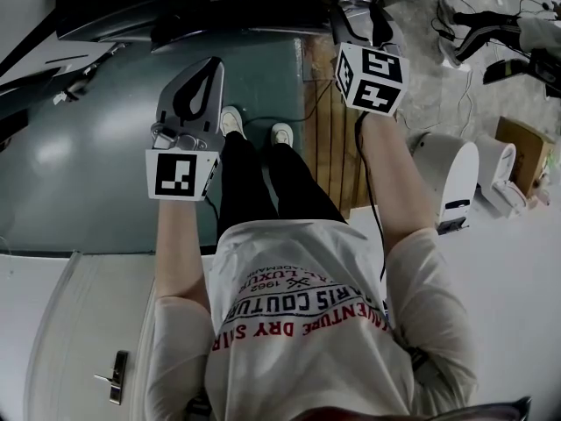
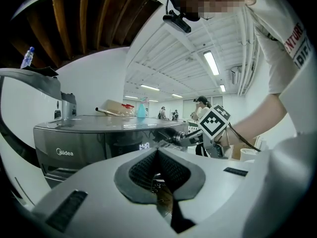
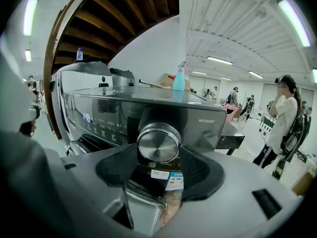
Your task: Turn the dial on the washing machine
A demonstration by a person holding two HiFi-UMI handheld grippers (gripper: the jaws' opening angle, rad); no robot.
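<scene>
Clamping the dial [image 3: 158,143], the right gripper [image 3: 158,158] has its two dark pads closed against the knob's sides, one at 9 o'clock and one at 3 o'clock of it. The dial is a round, brushed-metal knob on the dark front panel of the washer [image 3: 104,108]. It sits just below the middle of the right gripper view, toward 6 o'clock. A lit display [image 3: 86,117] glows on the panel at 9 o'clock of the dial. On the washer's flat top, at 12 o'clock of the dial, stands a blue spray bottle [image 3: 179,79].

In the head view the right gripper reaches up to the washer at 1 o'clock, its marker cube [image 1: 371,77] facing the camera. The left gripper [image 1: 202,70] hangs at 10 o'clock over the green floor [image 1: 96,147], well apart from the washer. Its jaws are closed tip to tip with nothing between them, and the left gripper view shows the pads meeting the same way. From that view the washer lies at 9 o'clock. The right gripper shows at 3 o'clock, set against the panel's edge.
</scene>
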